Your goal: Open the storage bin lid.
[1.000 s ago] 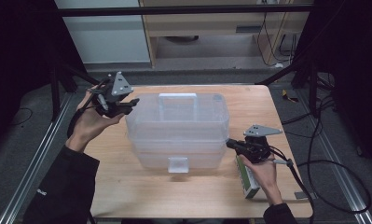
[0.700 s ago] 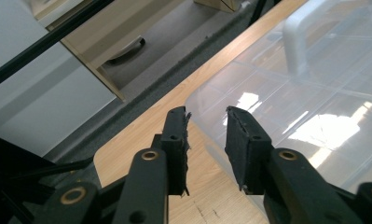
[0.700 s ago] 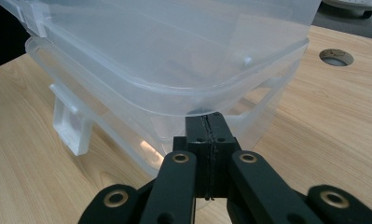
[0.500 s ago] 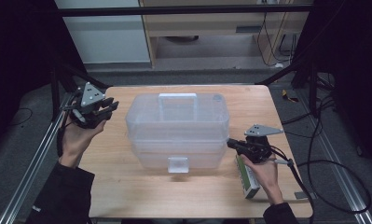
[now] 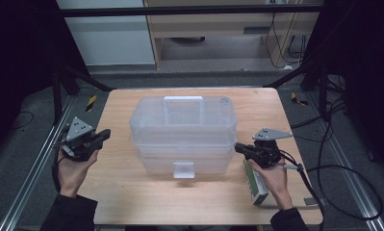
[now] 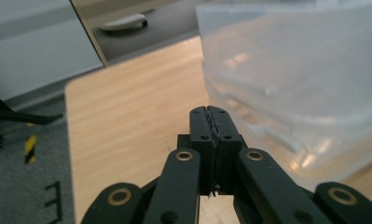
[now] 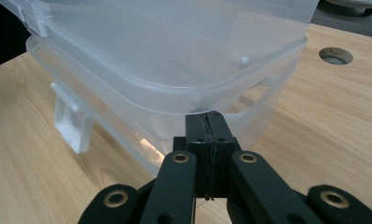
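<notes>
A clear plastic storage box (image 5: 182,130) with its lid on stands in the middle of the wooden table (image 5: 132,197); its front latch (image 5: 183,169) faces the person. My left gripper (image 5: 105,134) is held at the table's left edge, apart from the box and pointing toward it. Its jaws have just been closing and now meet with nothing between them (image 6: 214,114); the box (image 6: 291,70) lies ahead to the right. My right gripper (image 5: 237,147) is shut and empty, its tips (image 7: 207,119) close to the box's right end (image 7: 165,56), under the lid's rim.
A green and white carton (image 5: 257,185) lies on the table under the right hand. The box's handle (image 5: 182,99) lies flat on the lid. A round cable hole (image 7: 335,54) sits in the tabletop beyond the box. Cables trail off the table's right side.
The left hand has moved left and down, away from the box's far left corner to the table's left edge, and its jaws have closed. The right hand has kept still.
</notes>
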### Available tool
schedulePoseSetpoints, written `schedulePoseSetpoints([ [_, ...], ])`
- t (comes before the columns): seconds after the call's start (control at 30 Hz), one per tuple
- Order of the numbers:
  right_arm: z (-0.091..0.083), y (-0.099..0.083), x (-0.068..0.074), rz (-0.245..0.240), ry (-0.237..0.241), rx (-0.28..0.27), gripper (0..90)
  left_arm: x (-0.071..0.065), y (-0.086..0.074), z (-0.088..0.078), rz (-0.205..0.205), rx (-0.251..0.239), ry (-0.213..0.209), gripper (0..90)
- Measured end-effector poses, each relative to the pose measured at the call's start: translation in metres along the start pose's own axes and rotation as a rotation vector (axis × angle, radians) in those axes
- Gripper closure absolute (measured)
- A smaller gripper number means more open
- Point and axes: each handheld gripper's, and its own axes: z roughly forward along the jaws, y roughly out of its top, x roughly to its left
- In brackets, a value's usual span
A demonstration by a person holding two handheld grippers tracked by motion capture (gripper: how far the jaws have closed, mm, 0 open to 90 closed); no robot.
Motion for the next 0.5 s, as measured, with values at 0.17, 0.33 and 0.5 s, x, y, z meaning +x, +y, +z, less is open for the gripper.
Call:
schedulePoseSetpoints([
  [0.17, 0.000, 0.000, 0.000, -0.003, -0.002, 0.003, 90.0, -0.012, -0.011, 0.013, 0.017, 0.039, -0.023, 89.3],
  [0.33, 0.001, -0.001, 0.001, -0.007, -0.006, 0.003, 90.0, -0.027, -0.012, 0.028, 0.062, 0.073, -0.056, 89.3],
  [0.5, 0.002, -0.002, 0.002, -0.014, -0.009, 0.001, 90.0, -0.035, -0.013, 0.034, 0.082, 0.085, -0.085, 89.3],
])
